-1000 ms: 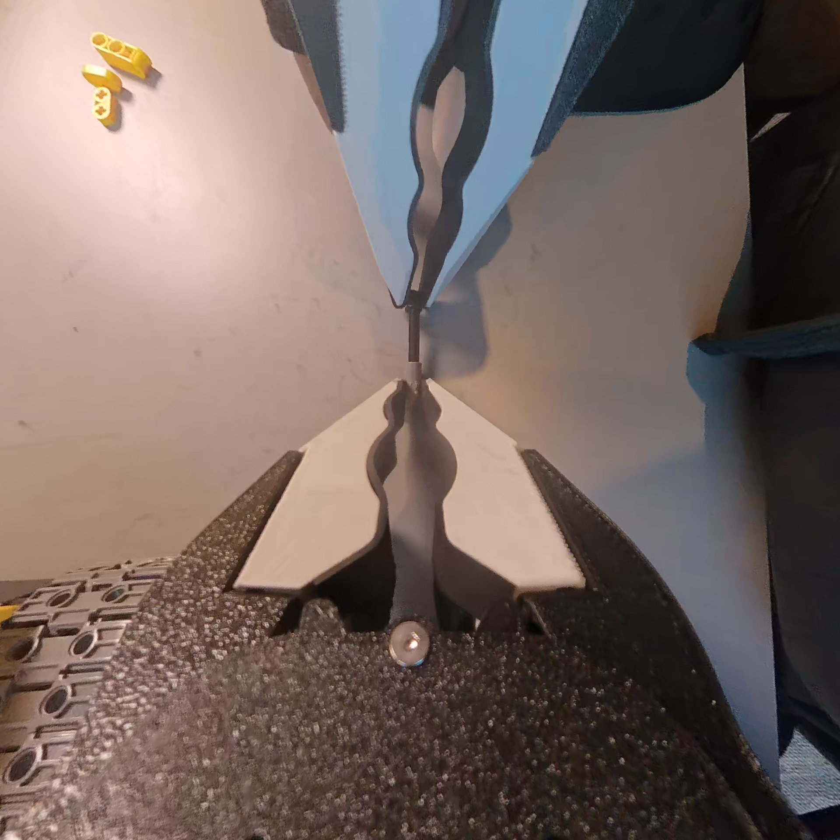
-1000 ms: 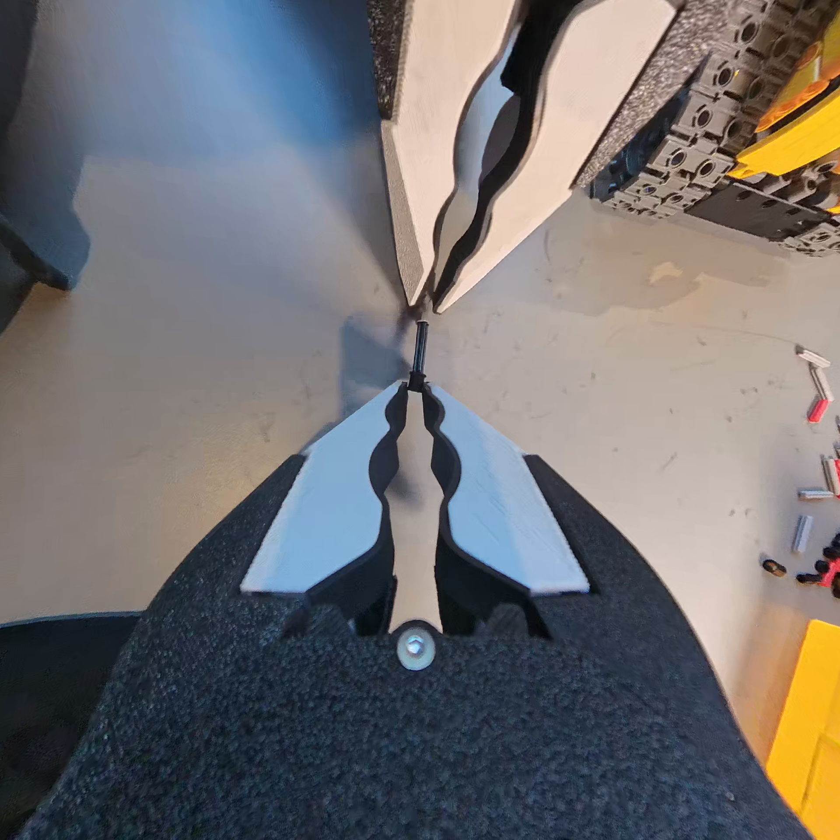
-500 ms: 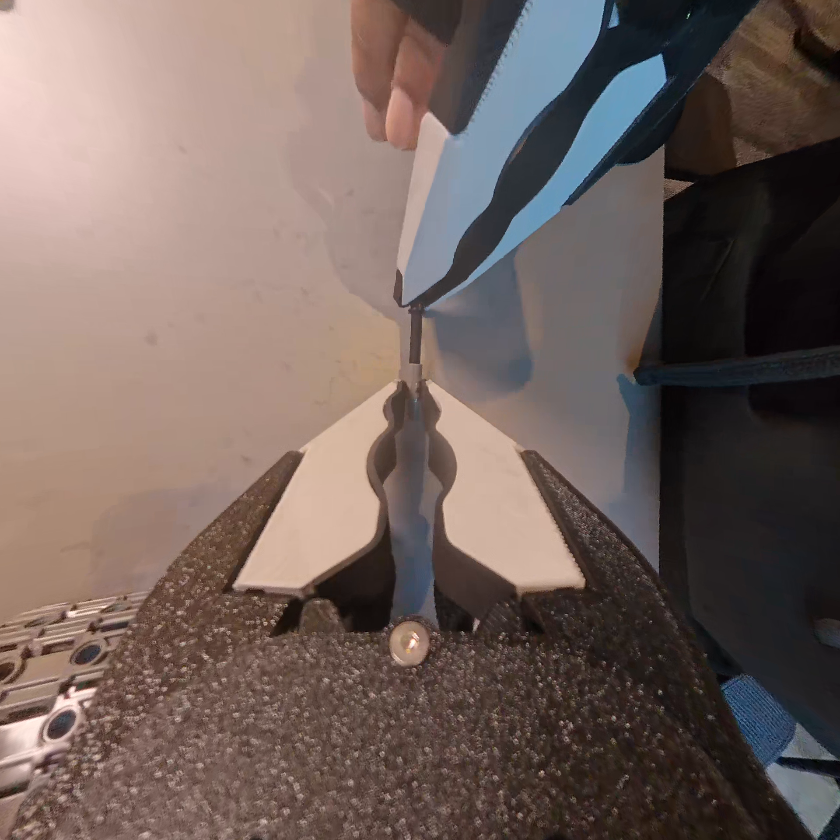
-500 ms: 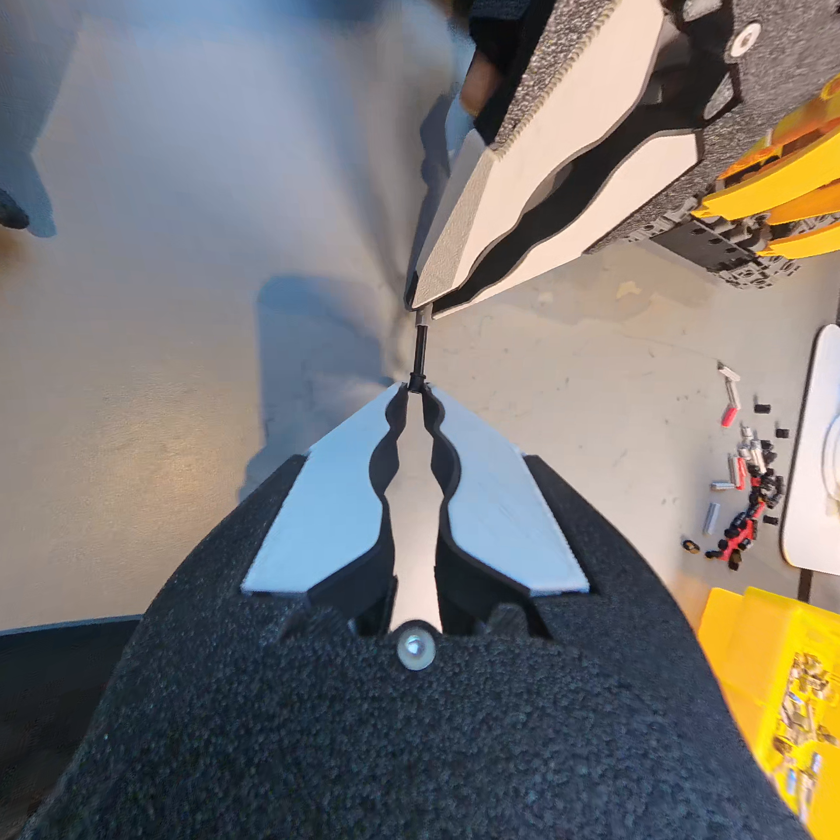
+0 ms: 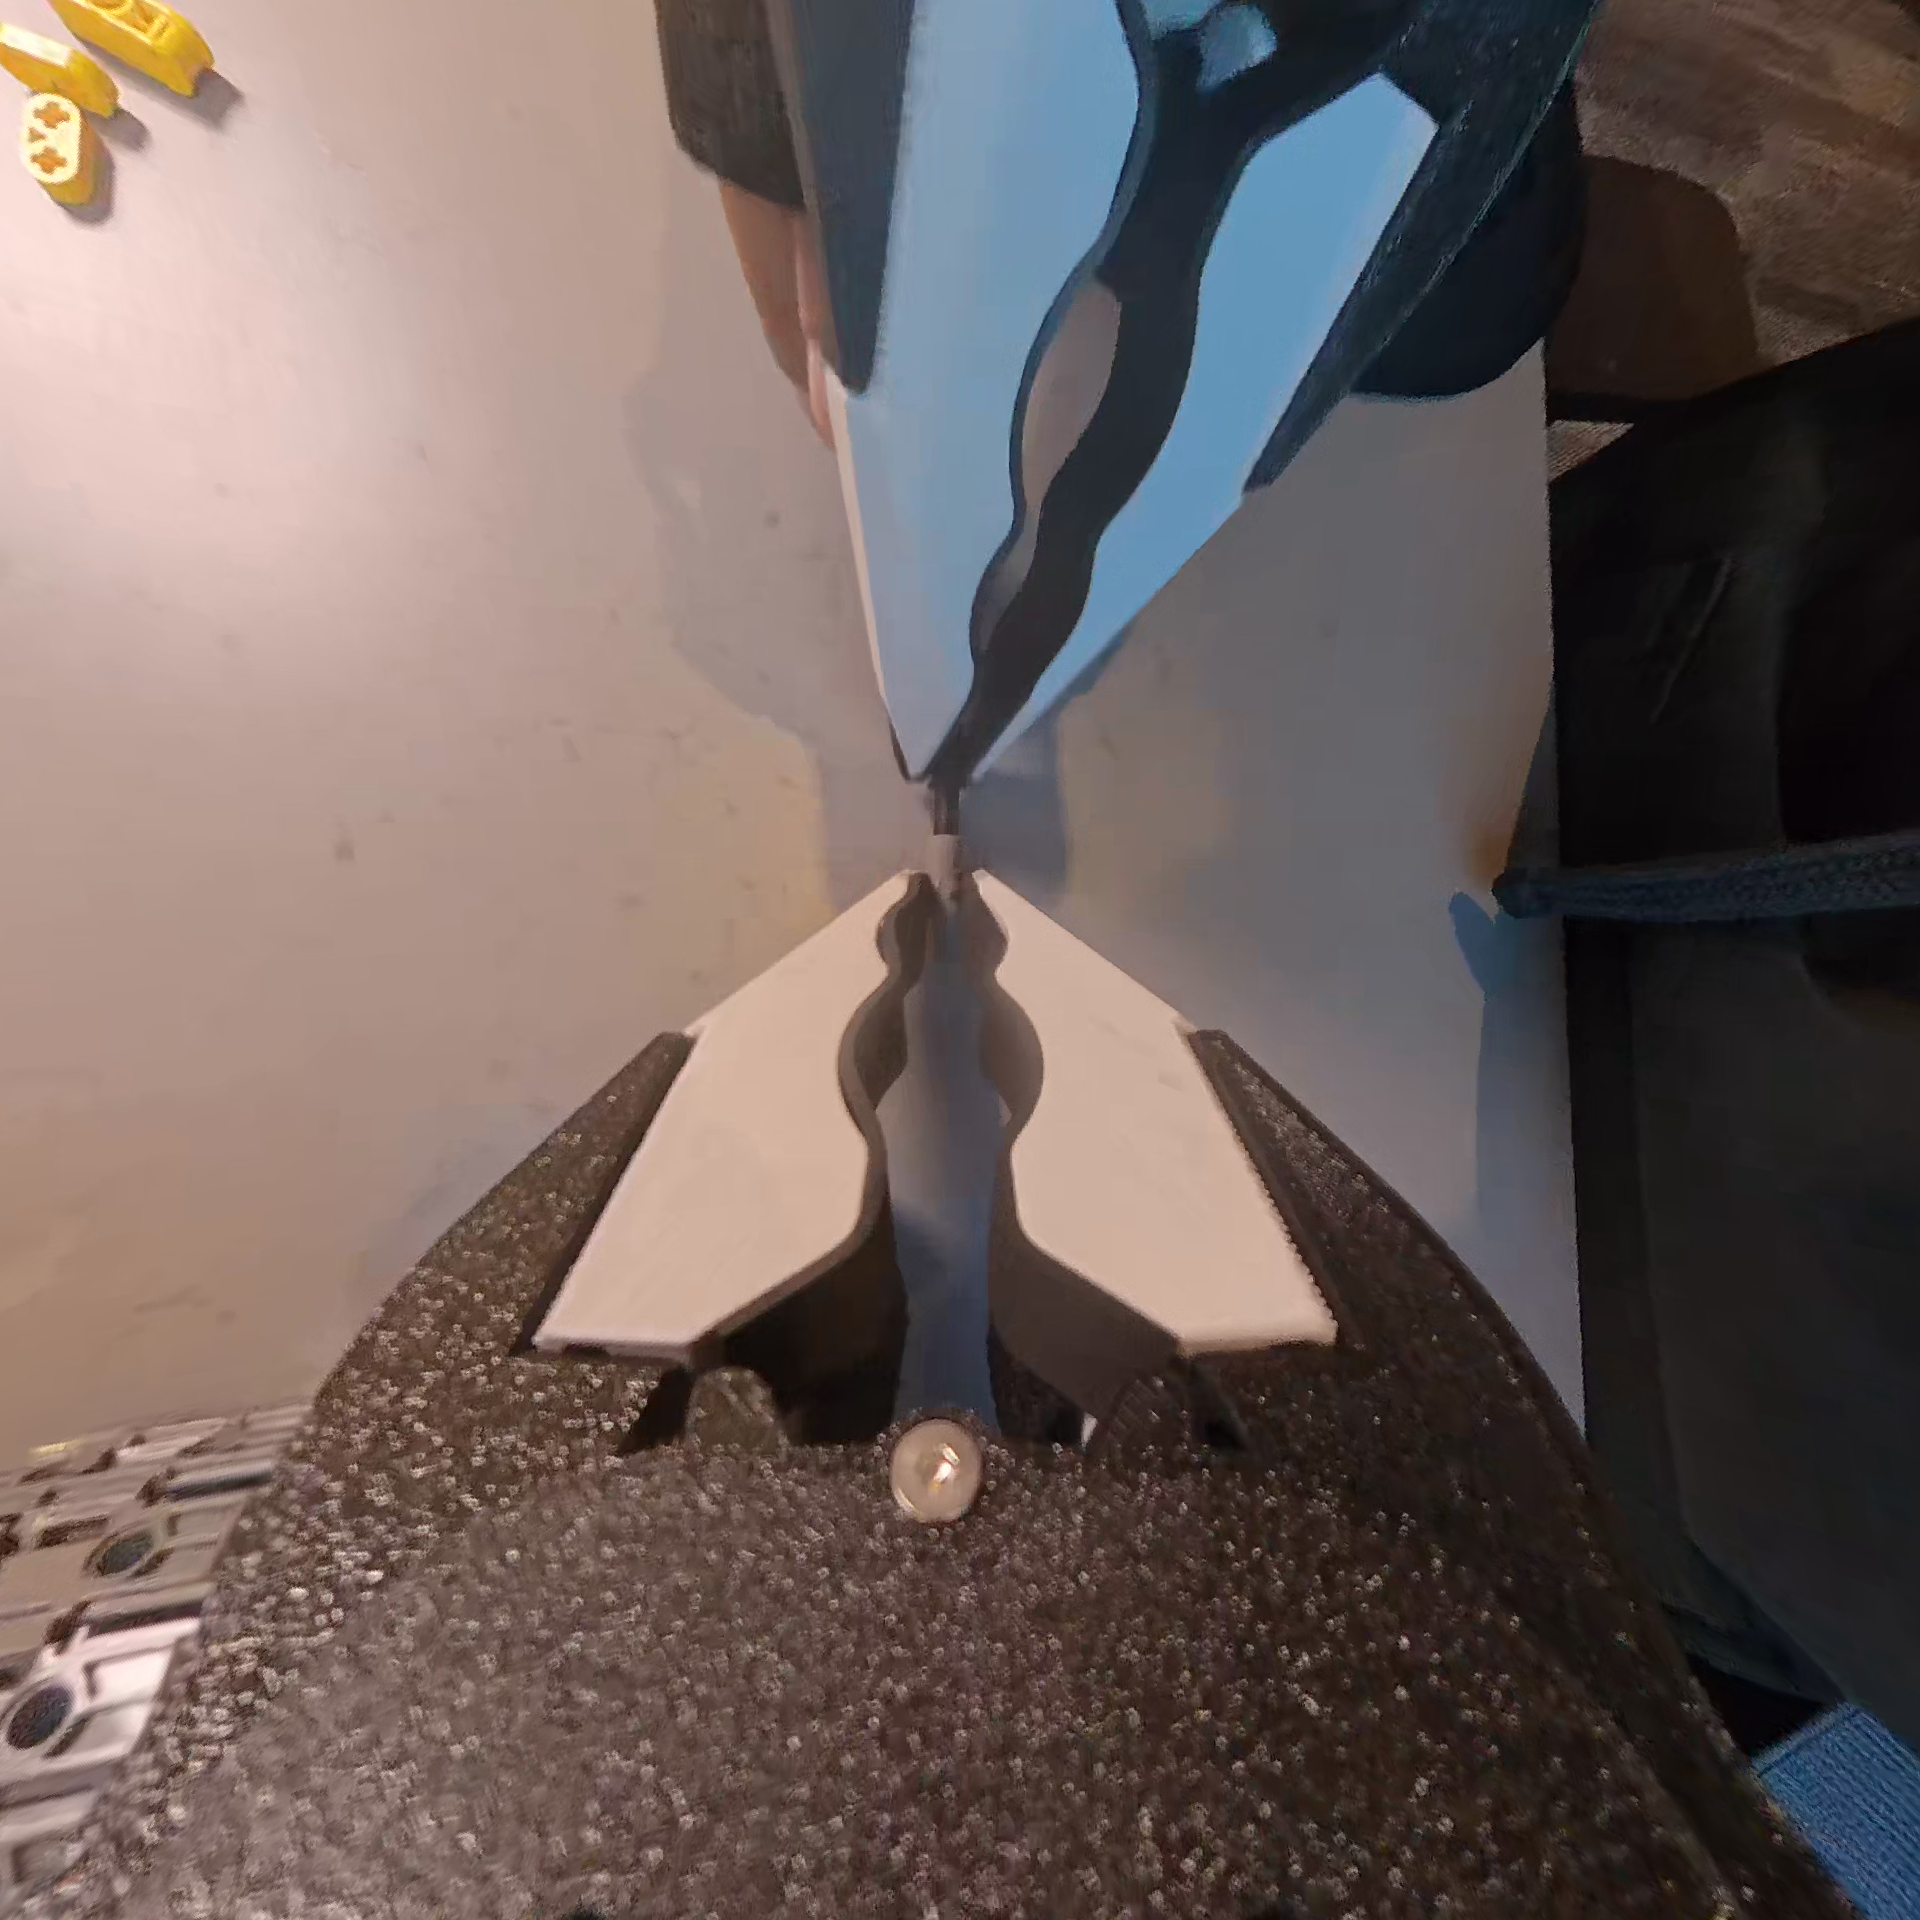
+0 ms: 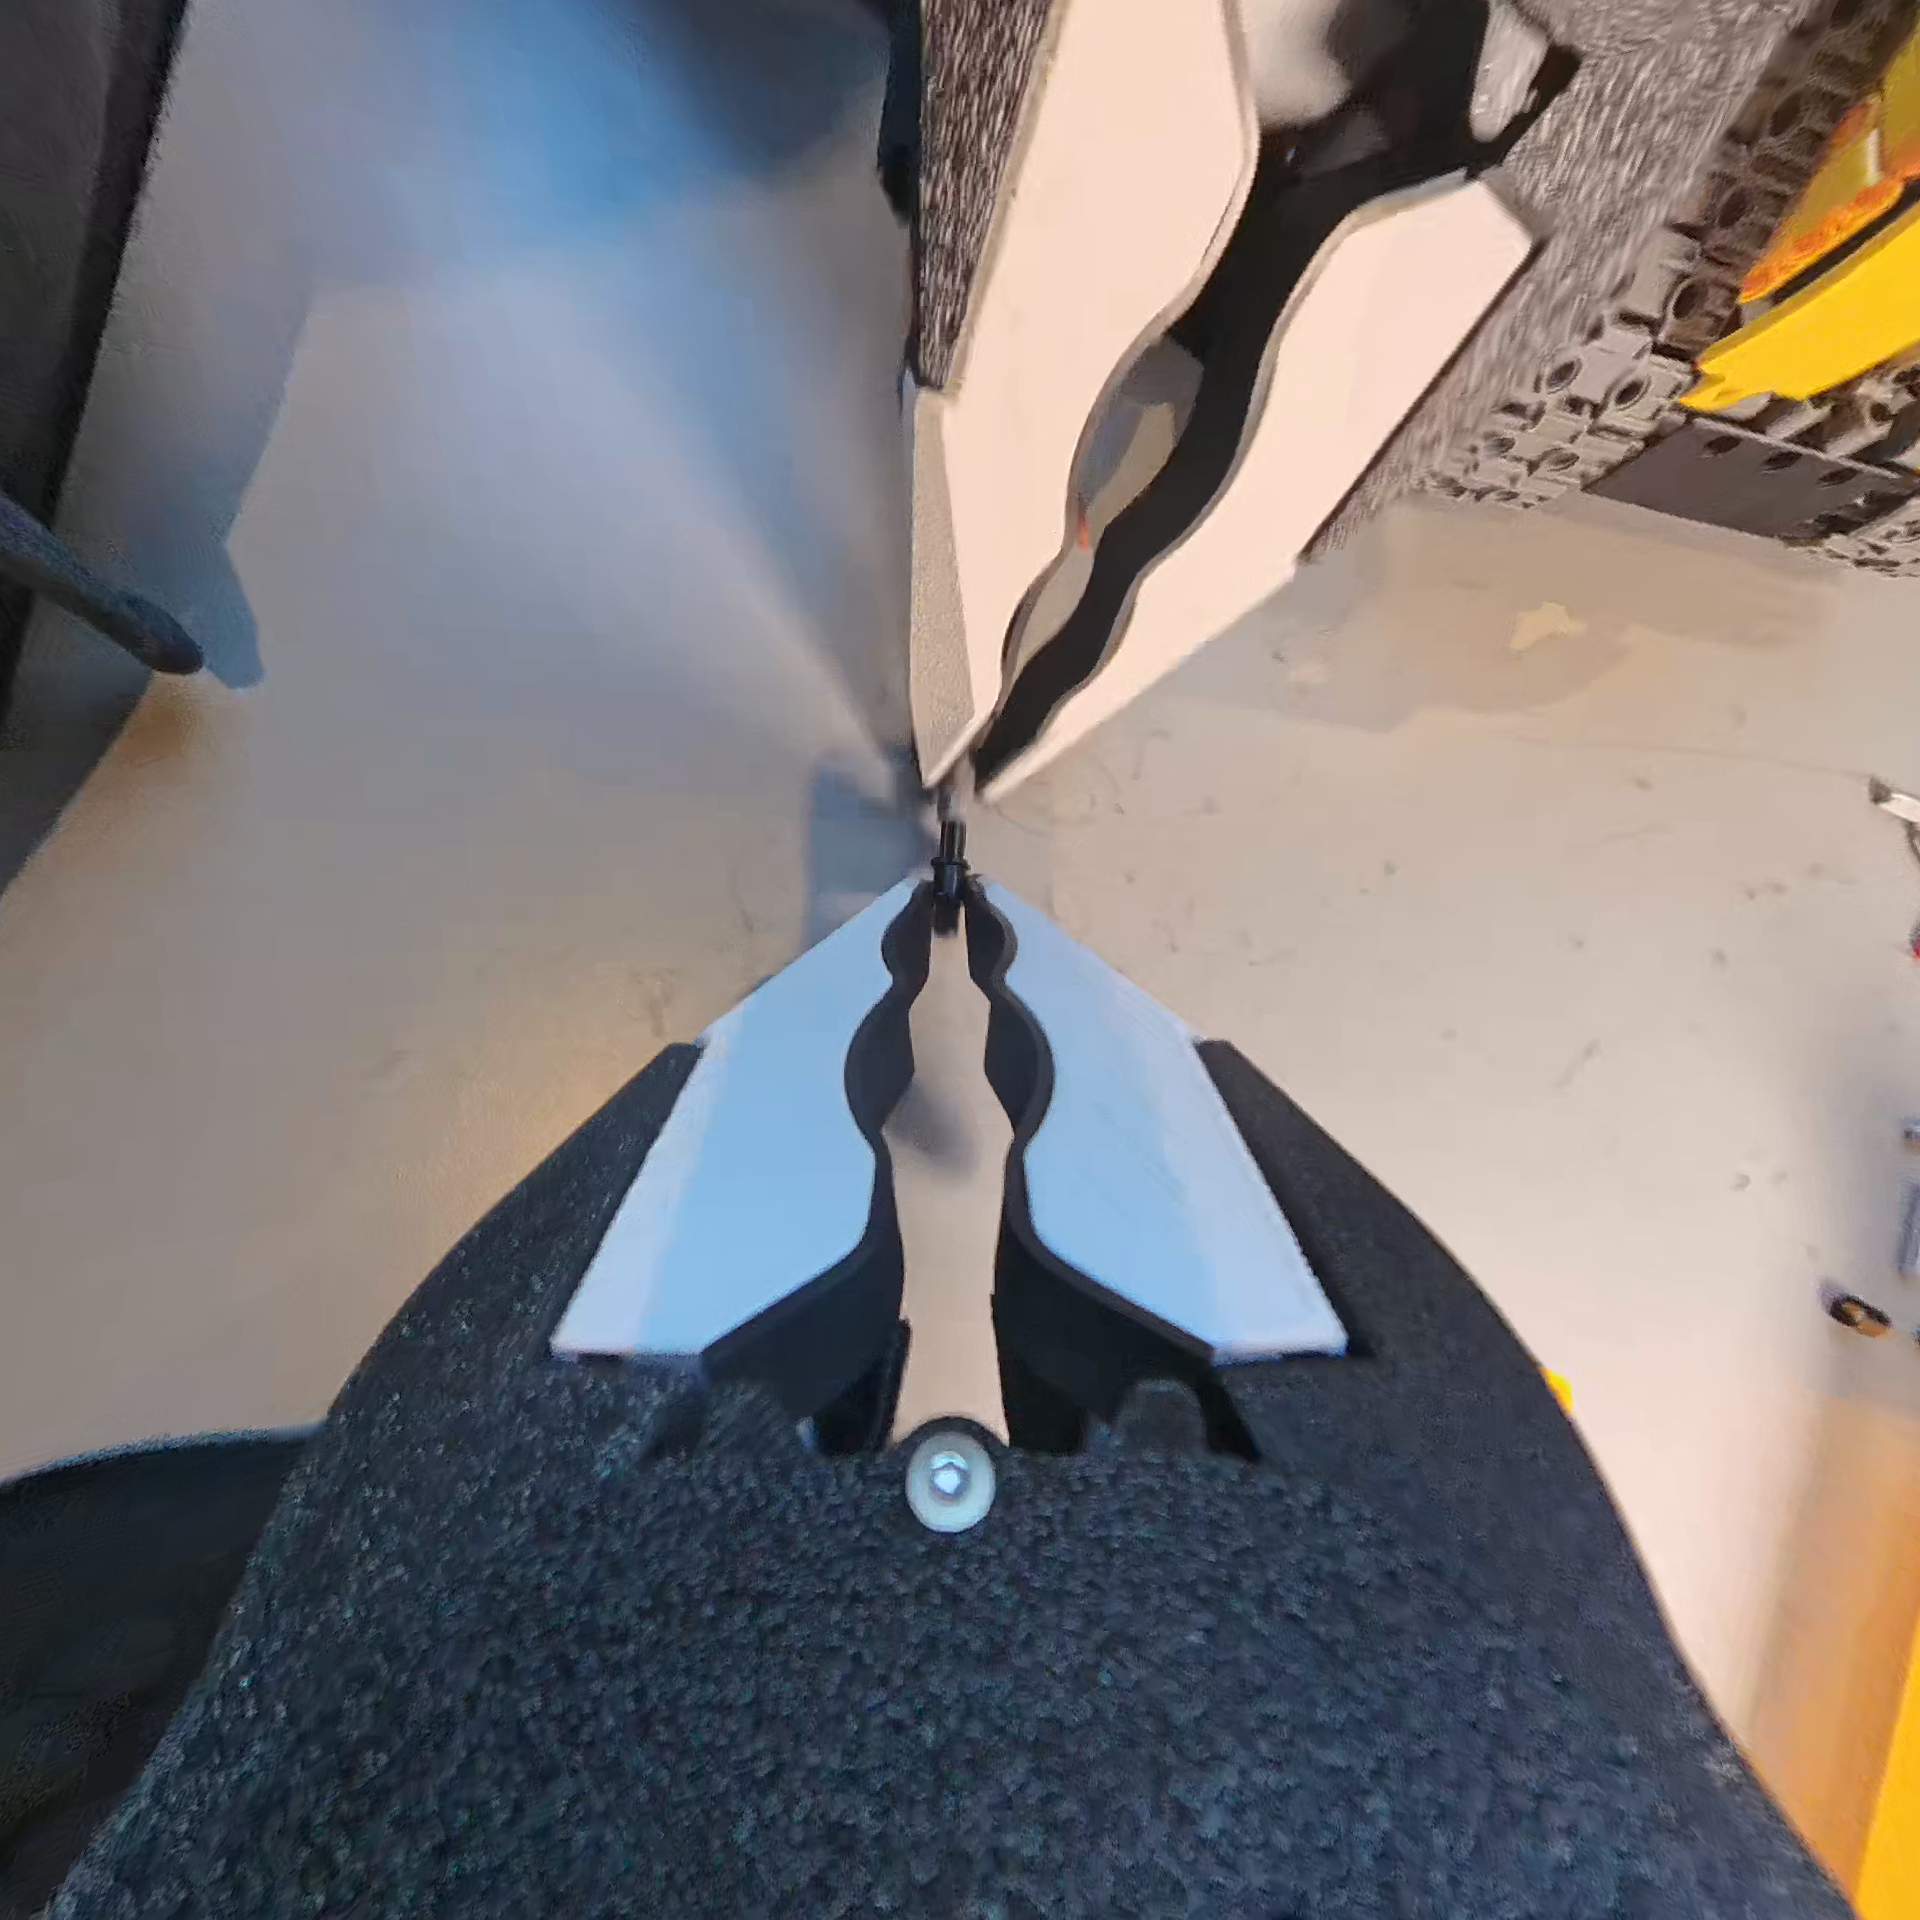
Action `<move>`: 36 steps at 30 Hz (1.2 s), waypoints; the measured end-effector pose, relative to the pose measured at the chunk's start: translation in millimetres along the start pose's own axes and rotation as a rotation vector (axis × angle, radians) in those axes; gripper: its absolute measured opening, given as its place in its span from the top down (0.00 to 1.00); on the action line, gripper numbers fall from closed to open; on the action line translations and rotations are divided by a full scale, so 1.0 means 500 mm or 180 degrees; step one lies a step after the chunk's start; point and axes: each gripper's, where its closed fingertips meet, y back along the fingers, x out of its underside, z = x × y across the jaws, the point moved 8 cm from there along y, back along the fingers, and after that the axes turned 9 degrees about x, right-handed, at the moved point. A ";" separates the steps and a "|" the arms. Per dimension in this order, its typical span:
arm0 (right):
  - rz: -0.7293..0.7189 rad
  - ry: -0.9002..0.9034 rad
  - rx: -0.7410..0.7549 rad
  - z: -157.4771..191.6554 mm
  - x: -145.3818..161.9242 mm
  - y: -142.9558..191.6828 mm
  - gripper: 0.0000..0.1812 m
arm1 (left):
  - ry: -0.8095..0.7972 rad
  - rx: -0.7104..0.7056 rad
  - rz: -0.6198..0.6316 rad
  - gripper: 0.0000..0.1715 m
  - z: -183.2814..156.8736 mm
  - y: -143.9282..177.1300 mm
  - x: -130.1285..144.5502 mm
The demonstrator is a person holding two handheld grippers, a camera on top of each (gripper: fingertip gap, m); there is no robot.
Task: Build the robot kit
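The left gripper (image 5: 943, 878) is closed on a small grey sleeve (image 5: 941, 858) at its fingertips. The right gripper (image 6: 943, 902) is clamped on a black pin (image 6: 947, 868). The two tips face each other, nearly touching, with pin and sleeve in line, an arrangement suited to mating them. Both are held above the table (image 6: 1351, 935). Yellow connectors (image 5: 62, 125) lie far forward-left of the left gripper.
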 end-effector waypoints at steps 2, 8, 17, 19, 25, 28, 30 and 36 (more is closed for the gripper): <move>-0.0028 -0.0013 -0.0050 0.004 -0.007 -0.005 0.98 | -0.0048 0.0018 -0.0019 0.98 -0.006 -0.009 -0.004; 0.0042 -0.0031 0.0031 -0.002 -0.004 -0.006 0.97 | -0.0094 -0.0122 -0.0018 0.98 -0.002 -0.006 -0.004; -0.0150 -0.0167 0.0138 -0.009 0.000 -0.004 0.96 | -0.0221 -0.0201 -0.0167 0.97 0.002 -0.001 0.003; -0.0236 -0.0214 0.0180 -0.015 0.000 0.000 0.96 | -0.0277 -0.0236 -0.0201 0.97 0.004 0.006 0.002; -0.0389 -0.0261 0.0339 -0.035 0.001 0.000 0.96 | -0.0352 -0.0469 -0.0370 0.97 0.016 0.024 0.003; -0.0503 -0.0371 0.0328 -0.055 0.005 -0.003 0.96 | -0.0544 -0.0731 -0.0447 0.96 0.019 0.036 0.002; -0.0639 -0.0495 0.0262 -0.072 0.007 -0.005 0.96 | -0.0705 -0.0929 -0.0490 0.96 0.020 0.044 0.004; -0.1144 -0.0842 -0.0061 -0.111 0.001 0.011 0.96 | -0.1020 -0.1232 -0.0750 0.96 0.014 0.068 0.004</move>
